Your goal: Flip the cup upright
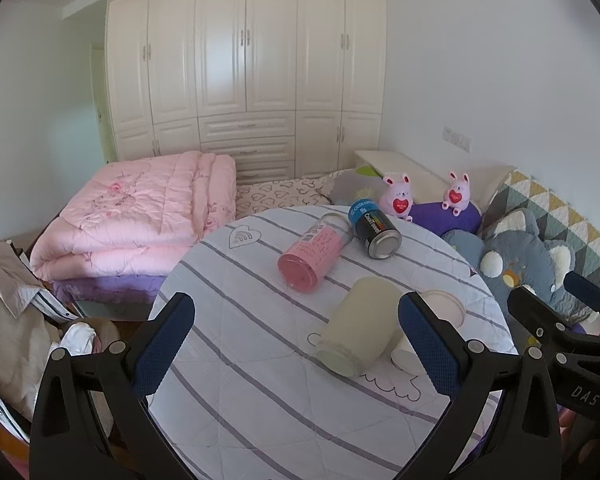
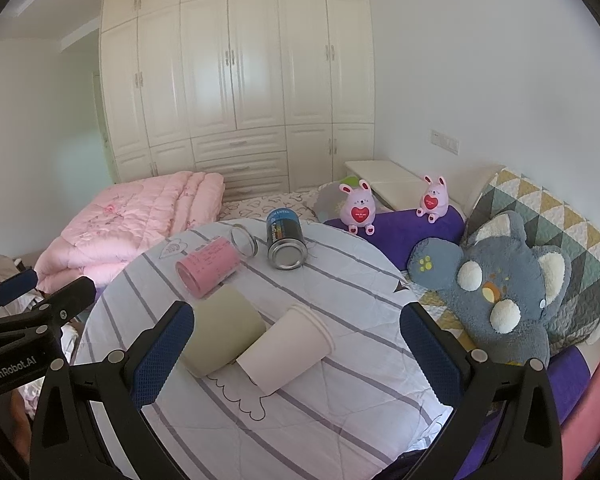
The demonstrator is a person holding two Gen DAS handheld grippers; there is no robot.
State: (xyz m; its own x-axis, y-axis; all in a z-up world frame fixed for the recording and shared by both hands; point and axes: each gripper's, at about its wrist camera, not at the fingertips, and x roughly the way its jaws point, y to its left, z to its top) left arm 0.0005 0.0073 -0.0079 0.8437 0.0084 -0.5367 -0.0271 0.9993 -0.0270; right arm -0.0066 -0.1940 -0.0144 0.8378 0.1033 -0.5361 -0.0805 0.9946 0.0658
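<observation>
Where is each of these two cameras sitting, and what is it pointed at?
Left wrist: rides the left gripper, facing forward over the striped table at the frosted jar; its open fingers frame the view, right gripper at far right.
Right wrist: rides the right gripper, facing the tipped paper cup; open fingers show, left gripper at left.
Both see the pink jar, can and wardrobe.

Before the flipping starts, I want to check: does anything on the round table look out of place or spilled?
All four containers lie on their sides: paper cup, pale jar, pink jar, blue-capped can. No spill shows.
</observation>
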